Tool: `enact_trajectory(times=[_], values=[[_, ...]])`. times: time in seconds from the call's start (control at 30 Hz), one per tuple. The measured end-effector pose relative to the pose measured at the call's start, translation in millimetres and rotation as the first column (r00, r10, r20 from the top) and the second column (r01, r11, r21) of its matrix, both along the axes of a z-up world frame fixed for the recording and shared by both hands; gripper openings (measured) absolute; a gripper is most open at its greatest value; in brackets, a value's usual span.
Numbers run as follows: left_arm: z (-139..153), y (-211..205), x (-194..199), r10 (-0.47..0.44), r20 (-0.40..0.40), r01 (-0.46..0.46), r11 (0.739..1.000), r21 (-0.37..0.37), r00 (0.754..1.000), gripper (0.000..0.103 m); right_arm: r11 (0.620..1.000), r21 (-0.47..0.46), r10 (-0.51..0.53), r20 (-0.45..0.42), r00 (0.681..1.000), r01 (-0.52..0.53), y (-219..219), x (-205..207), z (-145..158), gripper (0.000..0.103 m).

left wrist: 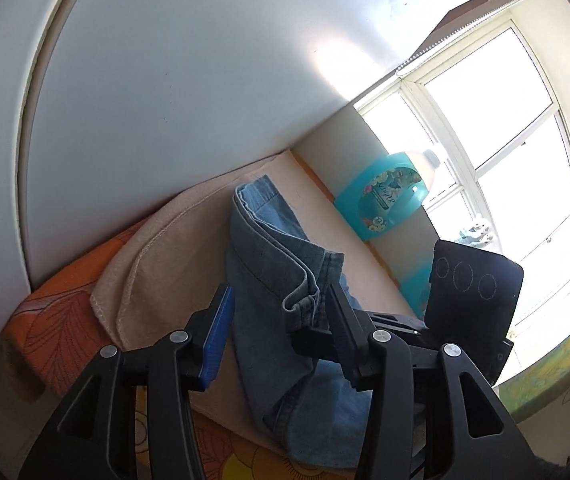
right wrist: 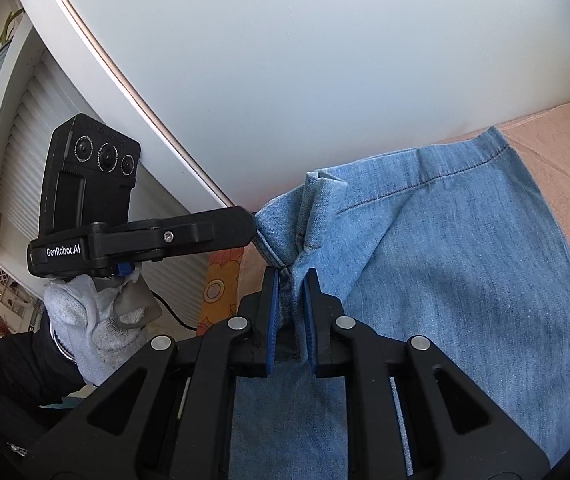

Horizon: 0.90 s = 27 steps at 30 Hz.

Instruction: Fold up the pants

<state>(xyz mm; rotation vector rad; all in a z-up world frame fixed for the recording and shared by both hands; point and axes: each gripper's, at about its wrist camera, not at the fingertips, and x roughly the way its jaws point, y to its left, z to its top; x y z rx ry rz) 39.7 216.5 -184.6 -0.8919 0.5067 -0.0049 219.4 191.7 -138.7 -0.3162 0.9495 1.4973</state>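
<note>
Folding light-blue denim pants [right wrist: 445,260] on peach blanket [left wrist: 173,240] by white wall: right gripper [right wrist: 291,280] jaws clamped on hem corner; left gripper [left wrist: 281,308] jaws apart around raised hem. Advice: close left first, carry both corners level.

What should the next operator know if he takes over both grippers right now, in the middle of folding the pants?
Left gripper: open, a raised fold of the jeans between its fingers, not clamped.
Right gripper: shut on a bunched edge of the jeans, close to the left gripper's tip.
Jeans: on the beige blanket, creased and partly lifted.
Done: both grippers are at the cloth.
Left: probably close the left gripper, carry the fold over, flatten it.
</note>
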Motion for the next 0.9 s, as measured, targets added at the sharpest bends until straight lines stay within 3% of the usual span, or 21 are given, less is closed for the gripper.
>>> enact_trajectory(times=[0.2,0.7,0.9], values=[[5,0,16,-0.009,-0.001,0.009,0.998,-0.060,1.000,0.055,0.999,-0.016,0.032,0.127,0.991,-0.031,3,-26,-16,0.013],[5,-12,42,-0.010,-0.107,0.011,1.000,0.011,0.994,0.058,0.996,-0.014,0.087,0.330,0.940,-0.087,-9,-78,-30,0.013],[5,-16,48,-0.050,-0.125,0.056,0.997,0.043,0.991,0.055,0.993,-0.018,0.112,0.390,0.914,-0.114,-17,-111,-43,0.013]])
